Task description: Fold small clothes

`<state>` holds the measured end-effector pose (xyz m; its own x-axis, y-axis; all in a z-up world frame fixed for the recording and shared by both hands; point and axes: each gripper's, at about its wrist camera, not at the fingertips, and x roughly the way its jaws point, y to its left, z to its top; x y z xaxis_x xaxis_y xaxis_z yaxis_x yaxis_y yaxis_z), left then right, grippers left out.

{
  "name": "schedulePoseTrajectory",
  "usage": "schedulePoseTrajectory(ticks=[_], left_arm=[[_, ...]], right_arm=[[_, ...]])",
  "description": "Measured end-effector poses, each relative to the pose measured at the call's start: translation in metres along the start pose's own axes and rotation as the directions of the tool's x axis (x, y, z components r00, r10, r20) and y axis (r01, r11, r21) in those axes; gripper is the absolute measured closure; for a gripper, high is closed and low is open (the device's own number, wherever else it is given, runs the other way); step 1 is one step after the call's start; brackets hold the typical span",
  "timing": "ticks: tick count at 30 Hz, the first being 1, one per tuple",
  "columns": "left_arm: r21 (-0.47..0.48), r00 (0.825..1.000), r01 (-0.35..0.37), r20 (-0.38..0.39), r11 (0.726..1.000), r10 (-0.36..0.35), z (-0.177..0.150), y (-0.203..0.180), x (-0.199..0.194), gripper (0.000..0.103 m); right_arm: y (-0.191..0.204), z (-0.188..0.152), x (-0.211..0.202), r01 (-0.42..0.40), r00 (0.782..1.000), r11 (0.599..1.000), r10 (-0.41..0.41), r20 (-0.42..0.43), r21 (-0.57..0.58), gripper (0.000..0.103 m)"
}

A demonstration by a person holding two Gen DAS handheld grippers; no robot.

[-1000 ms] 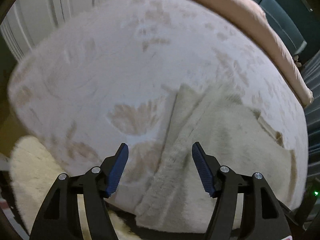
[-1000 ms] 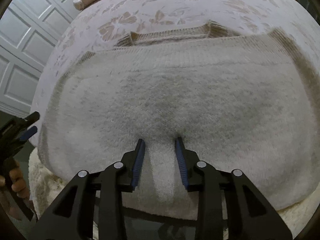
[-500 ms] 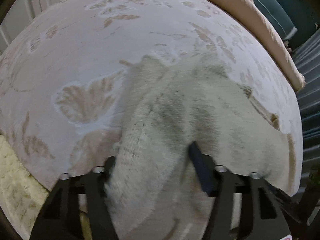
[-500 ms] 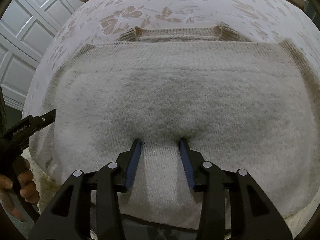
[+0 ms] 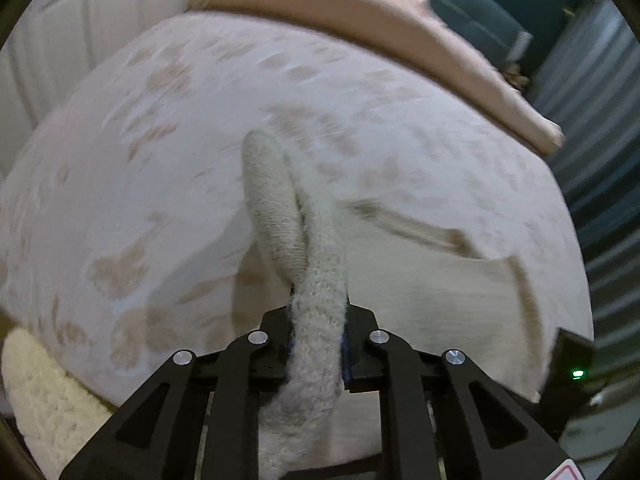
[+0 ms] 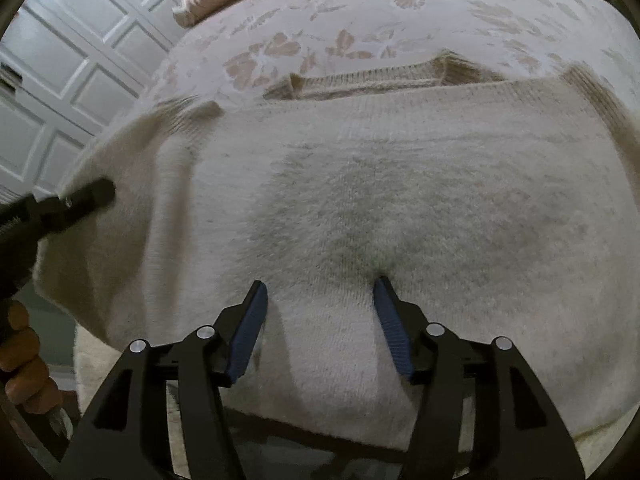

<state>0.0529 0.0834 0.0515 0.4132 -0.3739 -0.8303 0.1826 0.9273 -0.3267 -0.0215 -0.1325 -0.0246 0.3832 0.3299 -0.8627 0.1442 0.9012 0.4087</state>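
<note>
Both grippers angle downward; left gripper (image 5: 318,344) pinches sweater (image 6: 400,200).

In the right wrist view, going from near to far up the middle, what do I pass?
Open right gripper → cream knitted sweater → its ribbed tan neckband → pale floral-print bedspread.

Cream knit sweater (image 6: 400,184) on pale bedspread (image 6: 360,20) with tan flower print

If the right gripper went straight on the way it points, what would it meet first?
Most likely the cream sweater lying directly under the open right gripper, with the floral bedspread beneath; depth is unclear.
</note>
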Motion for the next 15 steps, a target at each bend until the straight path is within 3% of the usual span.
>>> schedulePoseTrajectory(ticks=[4, 9, 12, 15], left_arm=[[0.109, 0.997, 0.068, -0.028, 0.992, -0.065, -0.002, -0.055, 0.007, 0.091], [0.204, 0.990, 0.113, -0.112, 0.972, -0.091, -0.024, -0.109, 0.043, 0.091], [0.250, 0.984, 0.110, -0.164, 0.962, -0.070, -0.042, -0.135, 0.069, 0.091], [0.300, 0.983, 0.051, -0.184, 0.953, 0.005, -0.056, -0.143, 0.092, 0.088]], right_arm=[[-0.029, -0.012, -0.029, -0.015, 0.999, 0.997, 0.011, 0.048, 0.078, 0.049], [-0.065, -0.025, -0.058, 0.004, 0.996, 0.988, -0.019, 0.092, 0.157, 0.049], [-0.083, -0.031, -0.073, 0.015, 0.992, 0.980, -0.040, 0.122, 0.199, 0.049], [-0.100, -0.033, -0.080, 0.033, 0.989, 0.970, -0.066, 0.133, 0.239, 0.049]])
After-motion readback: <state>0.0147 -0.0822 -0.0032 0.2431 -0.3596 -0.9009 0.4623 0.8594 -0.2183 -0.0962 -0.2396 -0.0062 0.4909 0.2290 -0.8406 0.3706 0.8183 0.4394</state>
